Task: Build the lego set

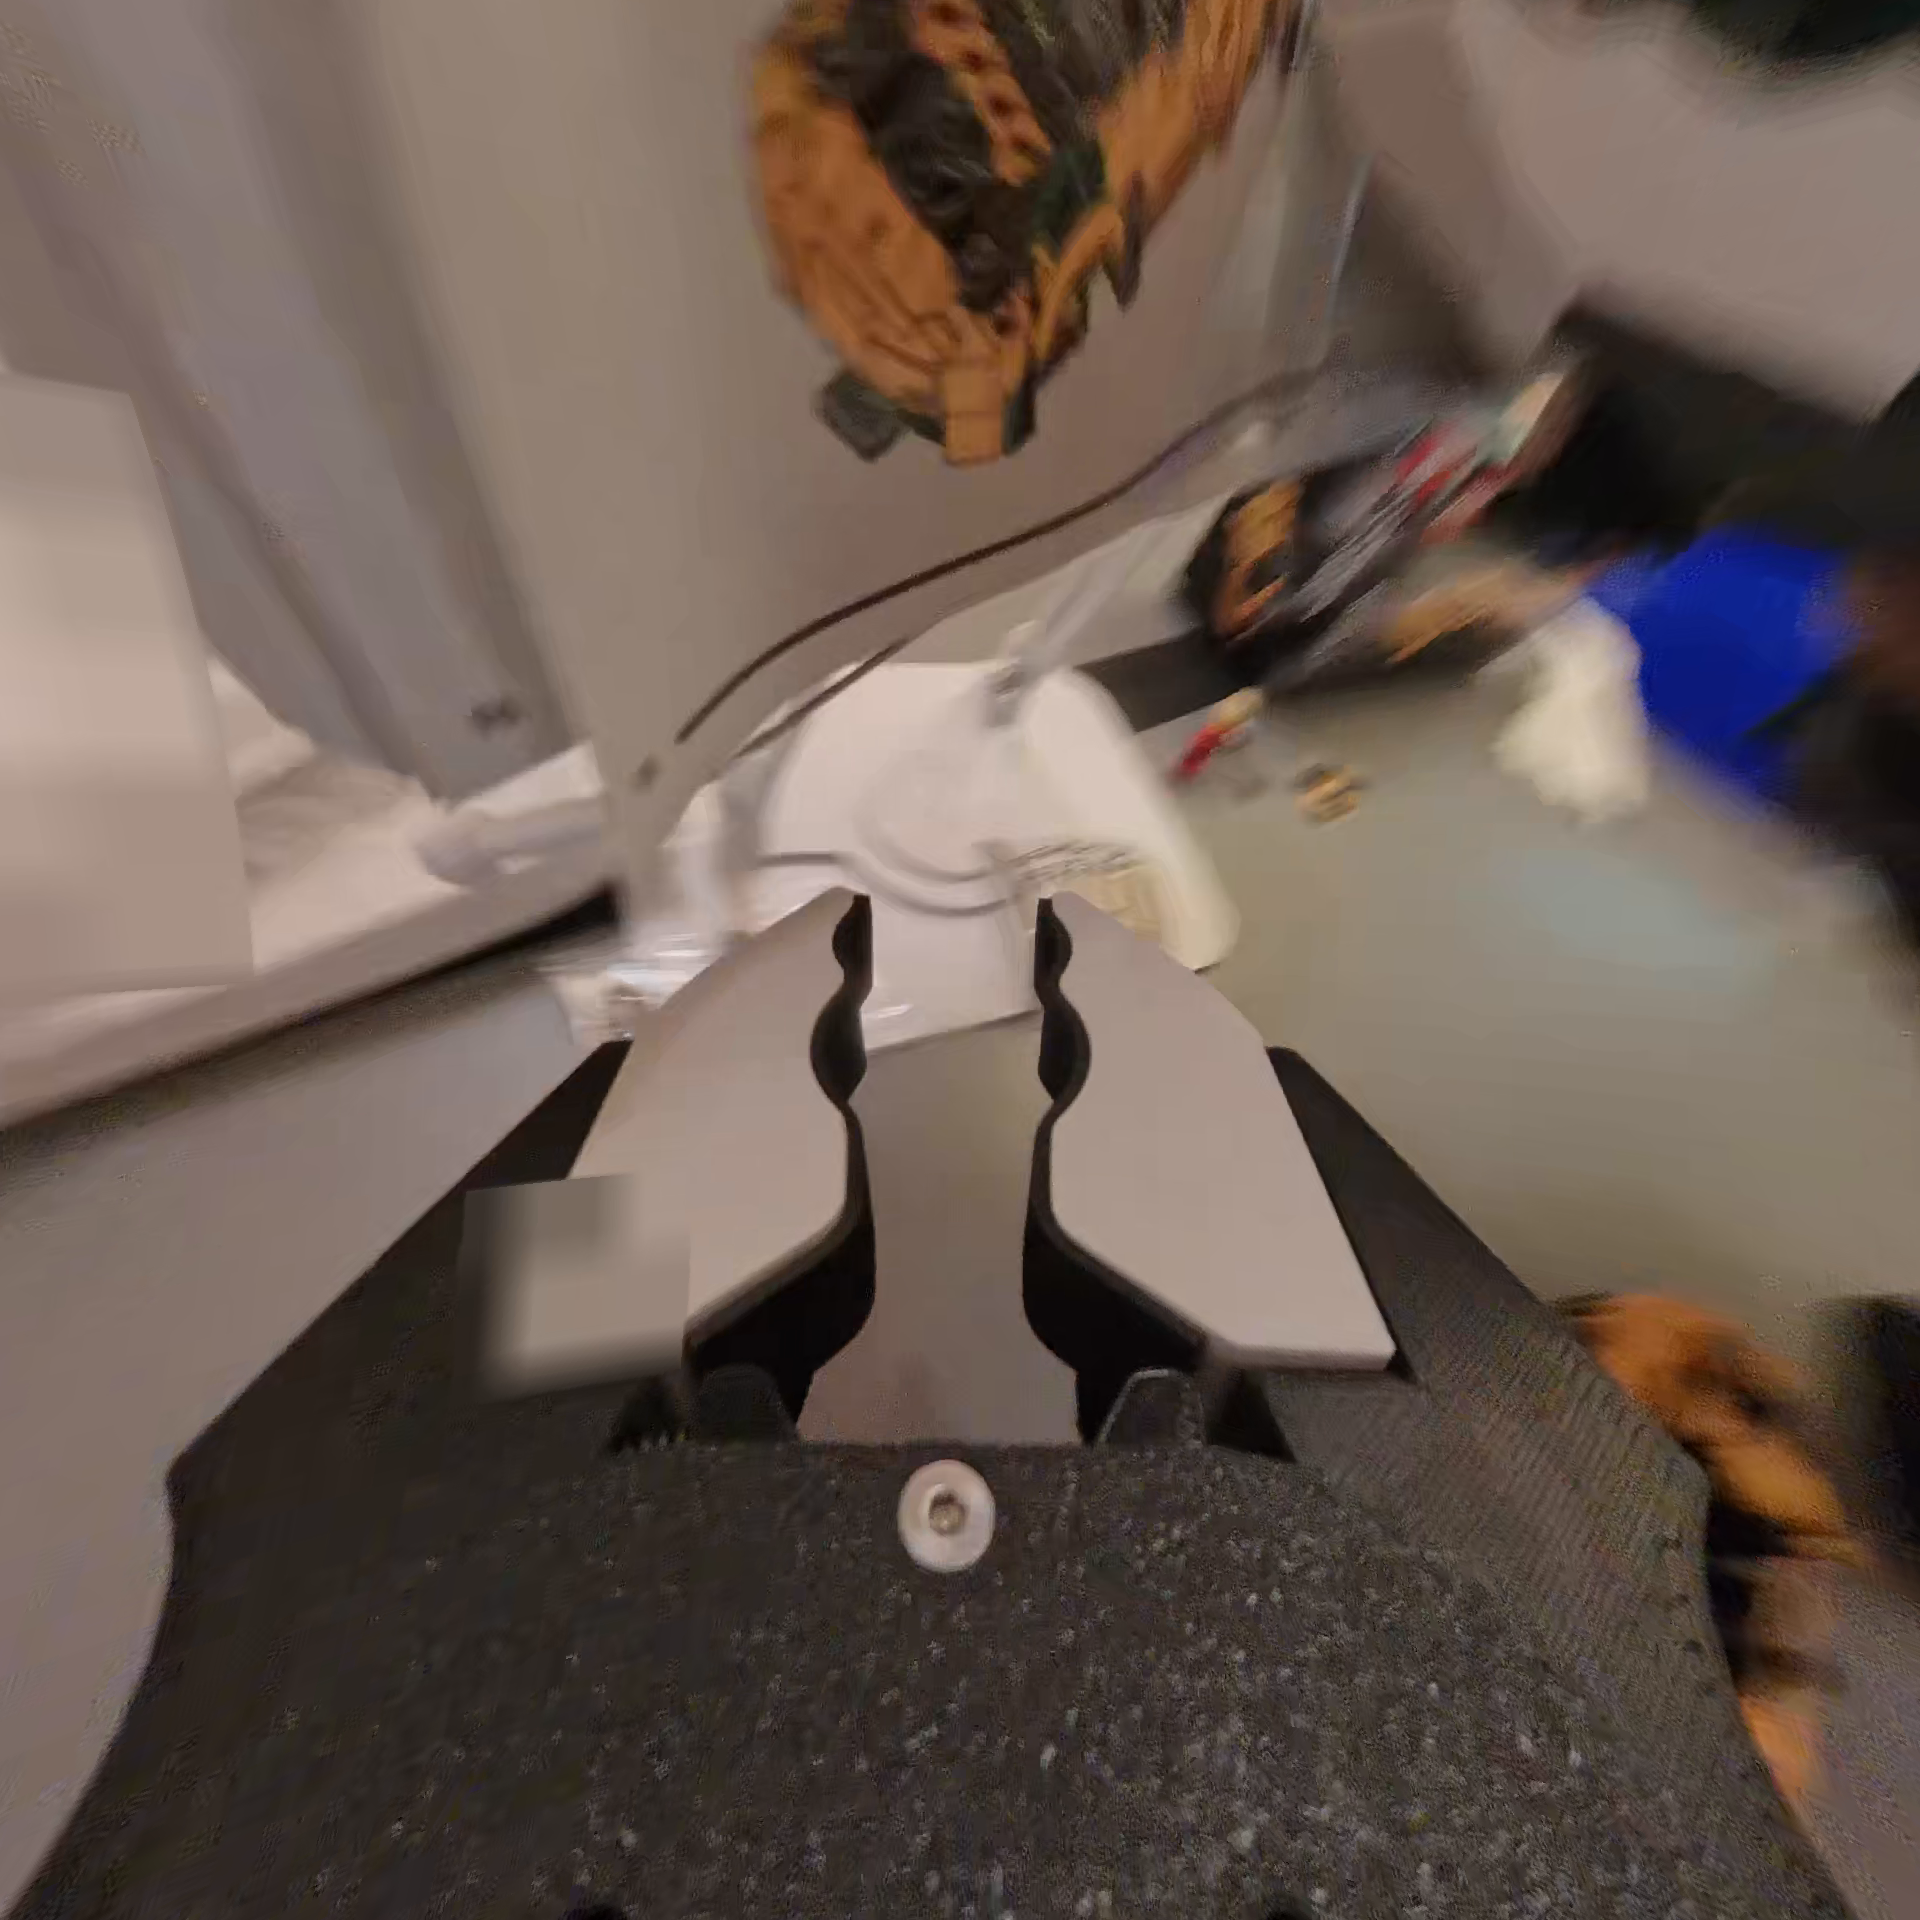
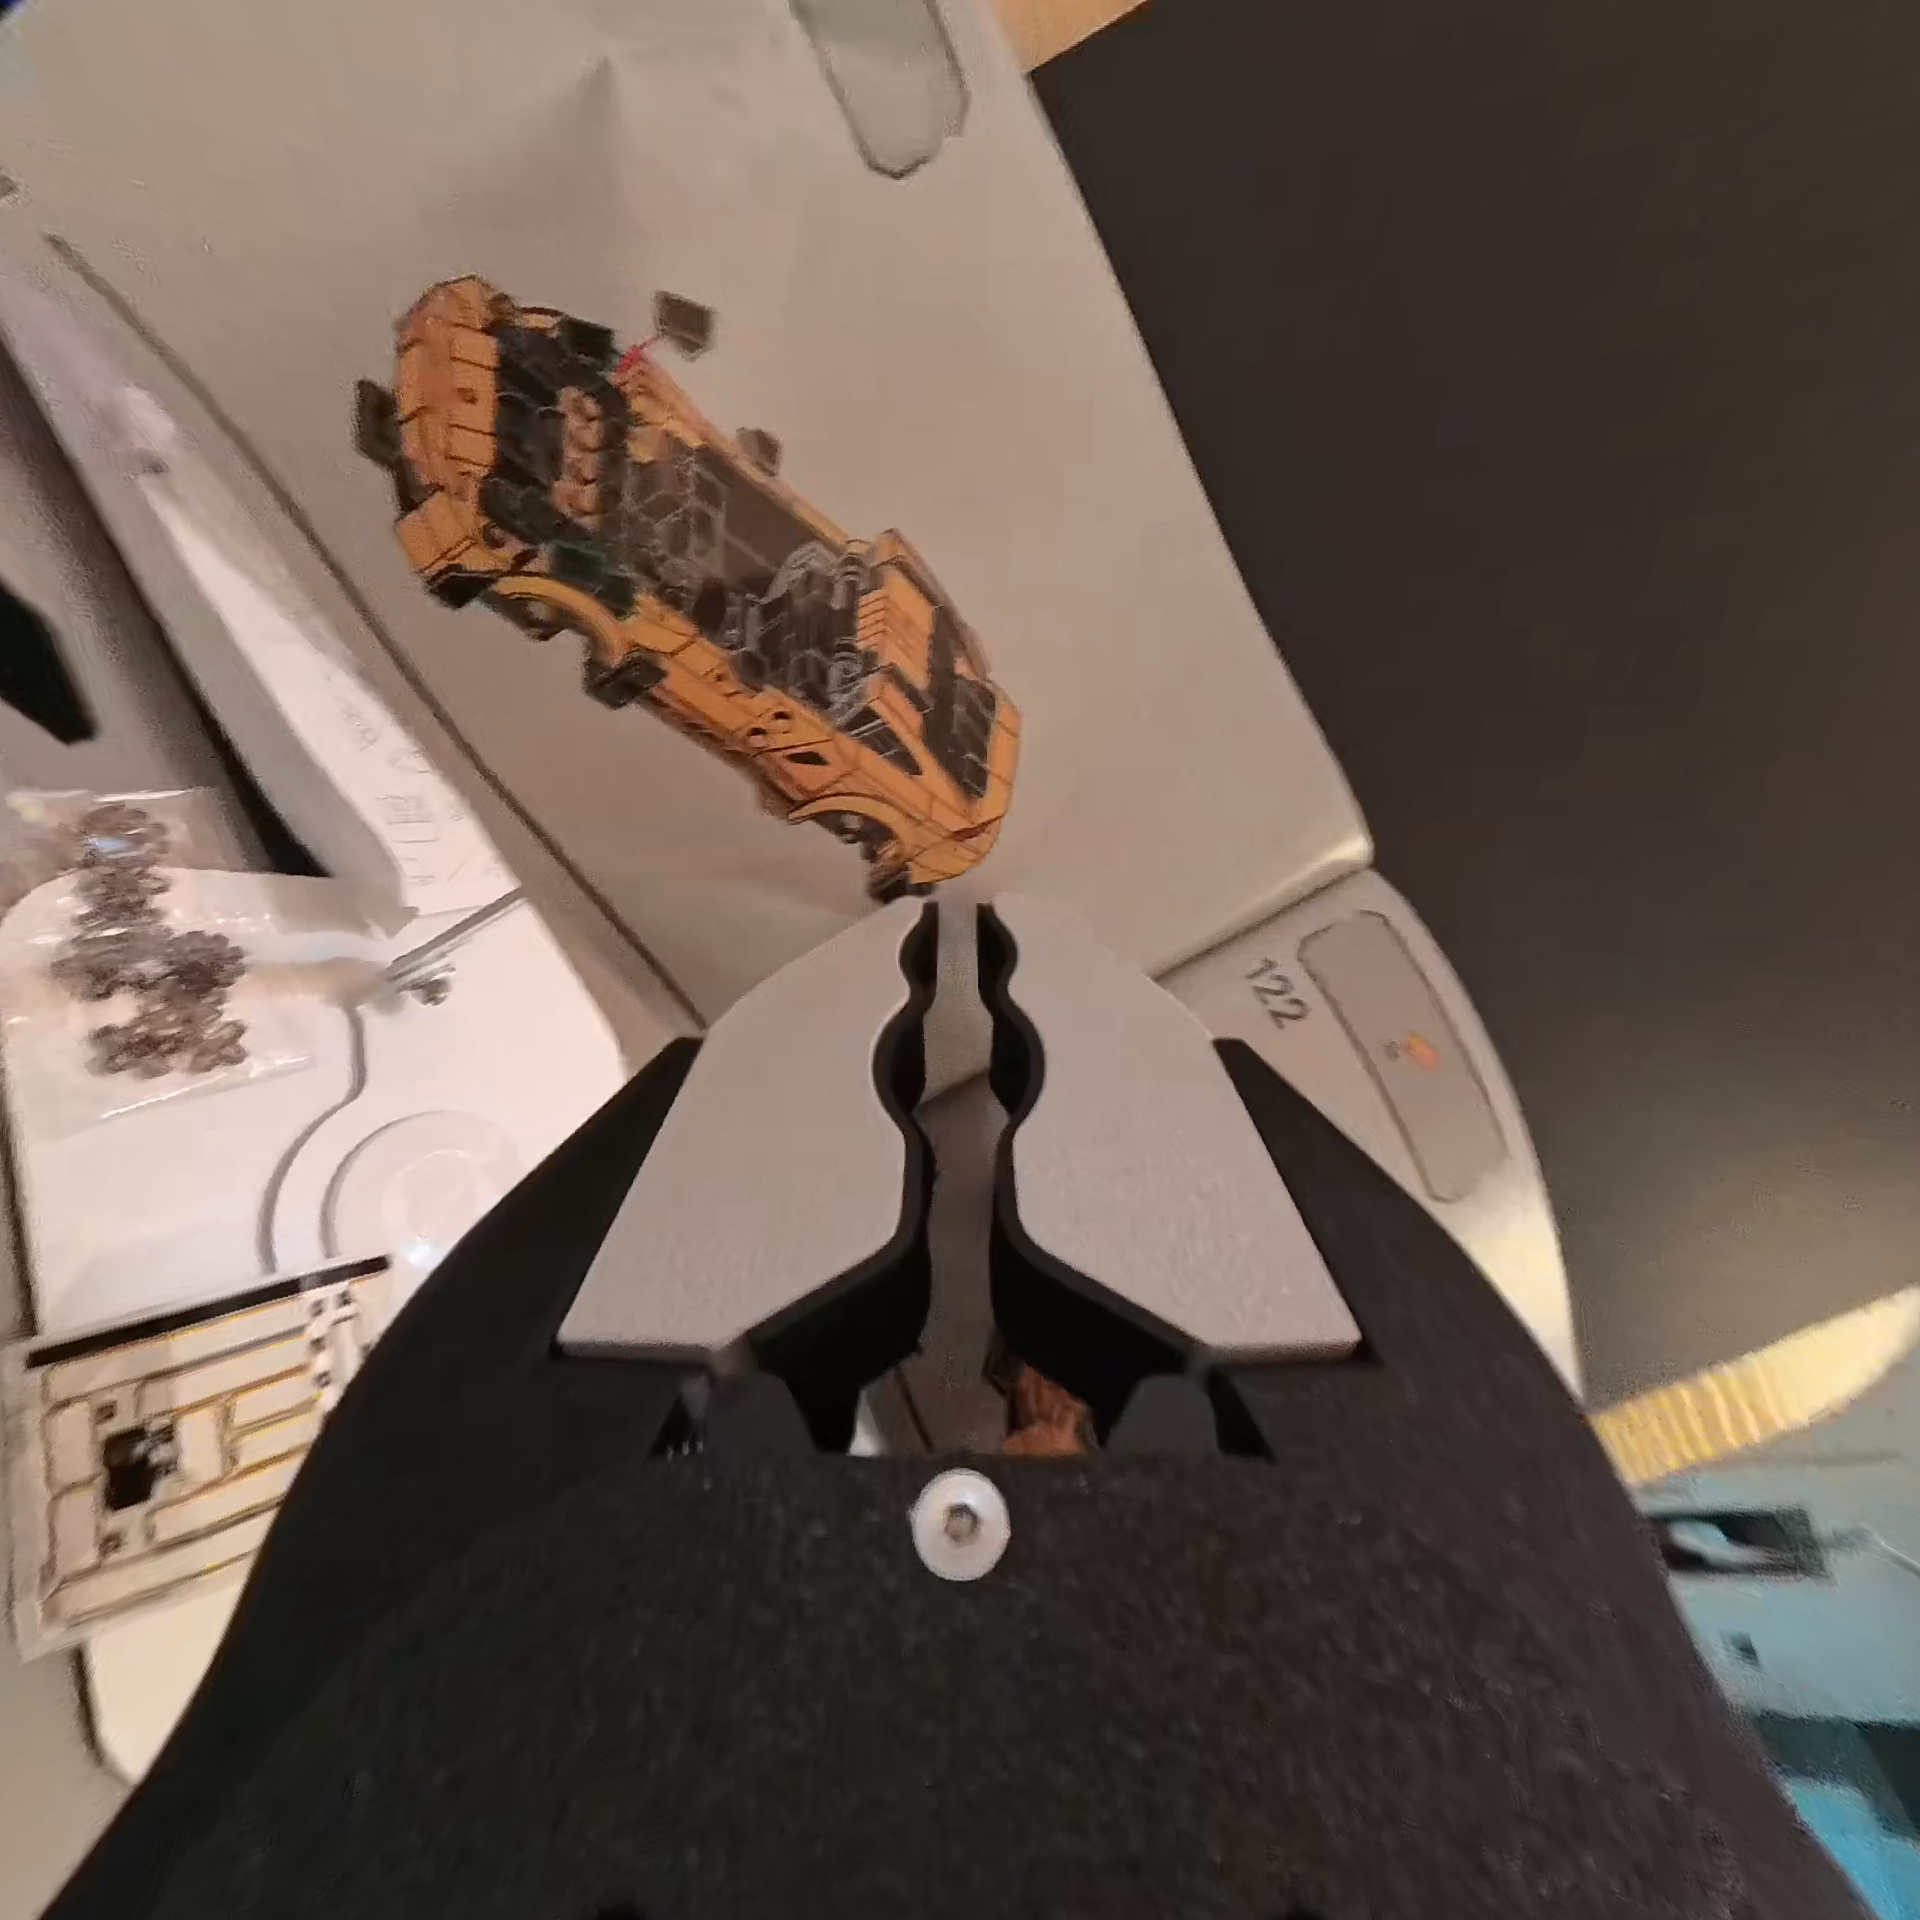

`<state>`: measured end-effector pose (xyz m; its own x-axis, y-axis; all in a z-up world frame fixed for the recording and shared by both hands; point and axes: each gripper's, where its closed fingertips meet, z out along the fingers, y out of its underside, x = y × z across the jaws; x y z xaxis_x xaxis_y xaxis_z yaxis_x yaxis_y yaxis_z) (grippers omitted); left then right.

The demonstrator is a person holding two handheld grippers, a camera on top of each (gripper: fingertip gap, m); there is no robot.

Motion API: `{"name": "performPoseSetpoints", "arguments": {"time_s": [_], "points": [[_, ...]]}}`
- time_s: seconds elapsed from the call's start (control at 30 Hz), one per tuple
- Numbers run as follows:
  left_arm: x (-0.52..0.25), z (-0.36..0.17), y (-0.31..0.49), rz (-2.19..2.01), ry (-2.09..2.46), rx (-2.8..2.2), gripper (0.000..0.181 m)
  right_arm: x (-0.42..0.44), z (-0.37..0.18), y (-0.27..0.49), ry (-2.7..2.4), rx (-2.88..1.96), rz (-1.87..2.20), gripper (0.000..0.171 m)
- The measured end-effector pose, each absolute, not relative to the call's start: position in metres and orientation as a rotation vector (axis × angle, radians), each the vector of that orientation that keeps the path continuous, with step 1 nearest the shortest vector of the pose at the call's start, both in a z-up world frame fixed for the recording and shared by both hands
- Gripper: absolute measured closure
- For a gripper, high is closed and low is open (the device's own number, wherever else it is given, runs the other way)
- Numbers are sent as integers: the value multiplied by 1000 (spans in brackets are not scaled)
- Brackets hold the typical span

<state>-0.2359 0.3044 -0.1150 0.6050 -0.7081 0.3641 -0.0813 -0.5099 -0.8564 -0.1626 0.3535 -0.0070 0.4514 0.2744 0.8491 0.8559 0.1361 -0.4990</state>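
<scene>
Your left hand-held gripper [image 1: 948, 914] has pale grey fingers lined in black on a speckled black body; your right hand-held gripper [image 2: 958, 914] matches it. The instruction page [image 2: 1039, 436] in front of you is light grey, printed with an orange-tan and black car drawing [image 2: 707, 613]. Your clear bag [image 2: 156, 935] holds small dark grey pieces. The sticker sheet [image 2: 187, 1423] is cream with yellow and black lines. Something bright blue [image 1: 1725, 634] blurs beyond your left gripper.
</scene>
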Motion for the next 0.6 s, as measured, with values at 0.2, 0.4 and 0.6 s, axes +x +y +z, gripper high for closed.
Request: {"name": "performPoseSetpoints", "arguments": {"time_s": [0.2,0.4,0.6], "points": [[-221,-85,313,-1664,167,-1745,138,-177,-19,351,-1183,-1378,-568,166],[-238,-60,337,-1750,-15,-1597,156,-179,-30,348,-1282,-1434,-571,164],[-237,-67,336,-1767,-123,-1574,160,-169,-4,370,-1024,-1508,-578,171]]}}
